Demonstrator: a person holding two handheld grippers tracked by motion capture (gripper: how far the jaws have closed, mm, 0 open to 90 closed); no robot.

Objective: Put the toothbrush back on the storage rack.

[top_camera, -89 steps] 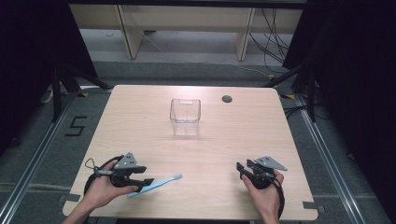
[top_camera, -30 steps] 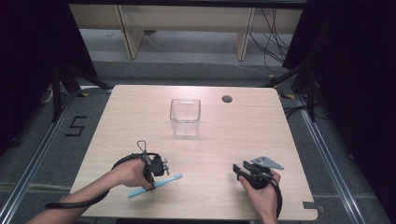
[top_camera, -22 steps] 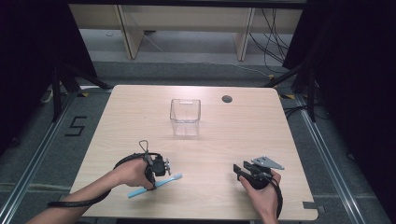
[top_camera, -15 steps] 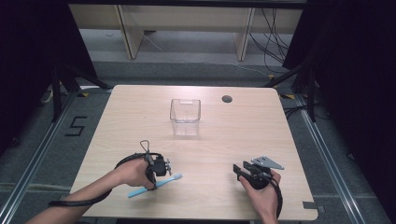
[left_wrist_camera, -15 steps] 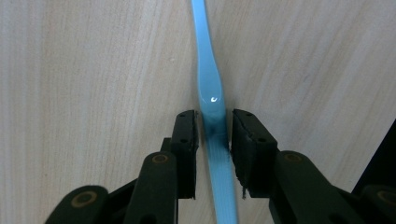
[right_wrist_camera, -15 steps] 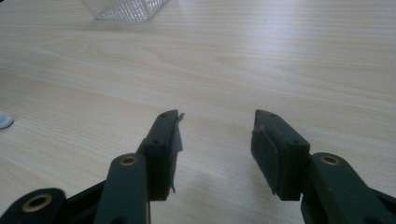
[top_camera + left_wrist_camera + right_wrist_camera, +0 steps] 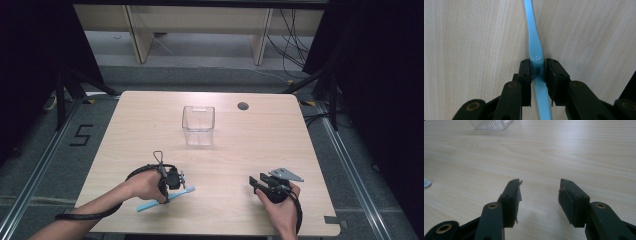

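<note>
From above, my left hand point(image 7: 142, 184) covers the middle of the blue toothbrush point(image 7: 172, 197). In my left gripper view its two ends run off the top and bottom edges. In my right gripper view the clear container point(image 7: 491, 124) is cut off at the top, and a white sliver point(image 7: 426, 183) at the left edge is too cropped to identify.

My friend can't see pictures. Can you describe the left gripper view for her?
Two black jaws of the left gripper pinch a light blue toothbrush at its handle. It lies on a pale wooden table.
</note>
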